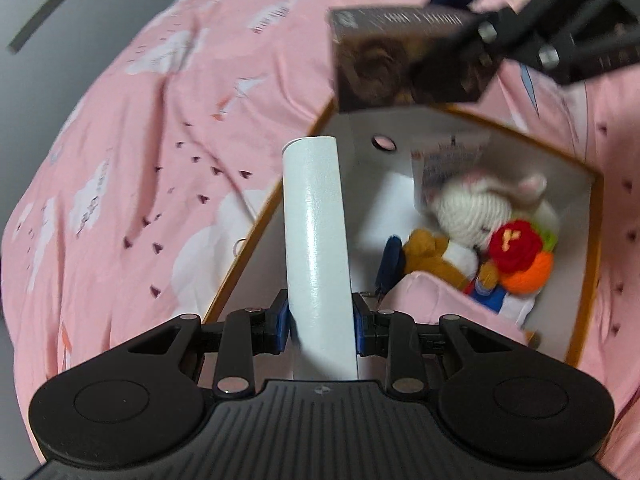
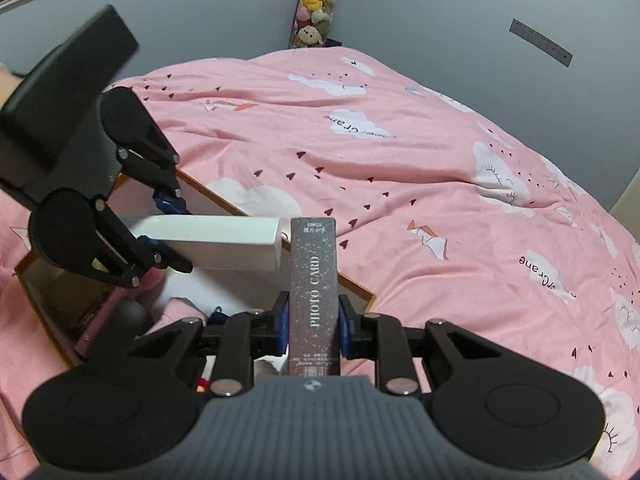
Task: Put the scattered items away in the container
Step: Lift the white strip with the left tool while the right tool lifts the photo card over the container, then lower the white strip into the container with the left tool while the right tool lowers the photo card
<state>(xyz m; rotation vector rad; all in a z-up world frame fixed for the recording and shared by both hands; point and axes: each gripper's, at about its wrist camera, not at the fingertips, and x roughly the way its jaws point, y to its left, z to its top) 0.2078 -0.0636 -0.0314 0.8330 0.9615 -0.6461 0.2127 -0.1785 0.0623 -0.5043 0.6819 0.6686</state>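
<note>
Toys already lie in the box, lower right. Left tongs clamp a white carton over its rim; right tongs clamp a card box. Both remain to drop.

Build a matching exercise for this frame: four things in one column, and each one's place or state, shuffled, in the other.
Things
1. white box
2. photo card box
3. knitted bunny
4. pink duvet

Places or states
A. lying inside the storage box
B. clamped in the left gripper
C. spread under everything
D. clamped in the right gripper

Pairs: 1-B, 2-D, 3-A, 4-C
</note>
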